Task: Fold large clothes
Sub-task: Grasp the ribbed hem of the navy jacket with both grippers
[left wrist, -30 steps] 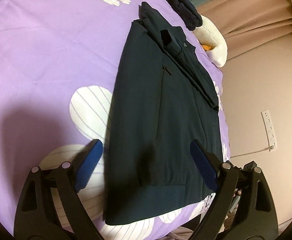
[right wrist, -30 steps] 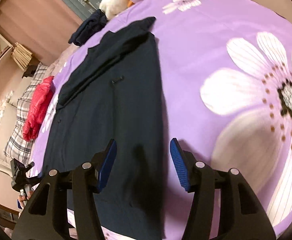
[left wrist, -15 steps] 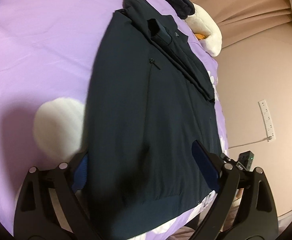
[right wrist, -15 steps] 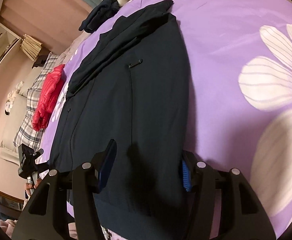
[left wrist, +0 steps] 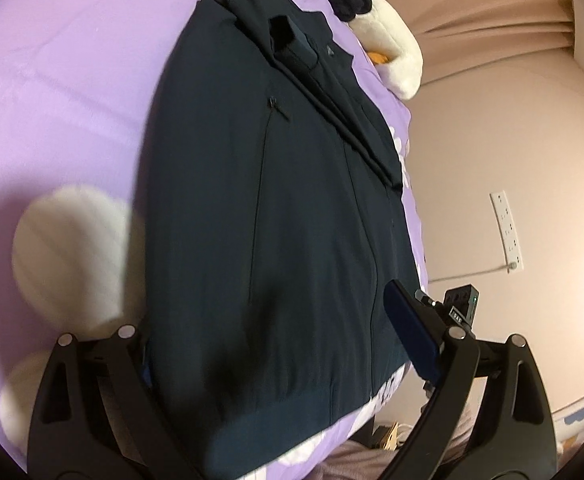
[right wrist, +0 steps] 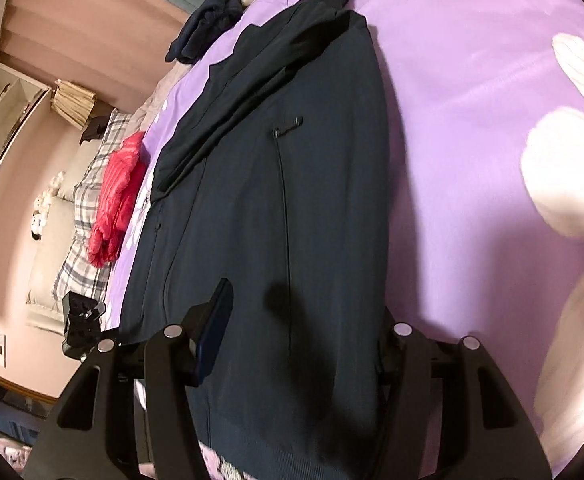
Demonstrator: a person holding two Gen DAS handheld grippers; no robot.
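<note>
One navy jacket (left wrist: 260,208) — lying flat along the purple bedspread (left wrist: 60,92) with white flower print, ribbed hem nearest the cameras, one sleeve folded across the chest.
One chest zipper pull (right wrist: 288,126), visible in both views.
One bundled dark garment (right wrist: 208,24) beyond the collar, beside one white plush toy (left wrist: 395,56), partly cut off in both views.
One red padded garment (right wrist: 118,196) on a plaid pillow (right wrist: 78,240), right view only.
One wall power strip (left wrist: 507,232) with cord.

Hidden: the inner pad of each gripper sits behind the jacket's side edge, so only one blue pad (left wrist: 411,332) per view shows clearly. Contact with the cloth cannot be told.

Left gripper (left wrist: 270,344) — fingers spread wide, straddling the jacket's lower part near the hem, nothing pinched.
Right gripper (right wrist: 299,340) — likewise spread wide across the hem end, nothing pinched.
</note>
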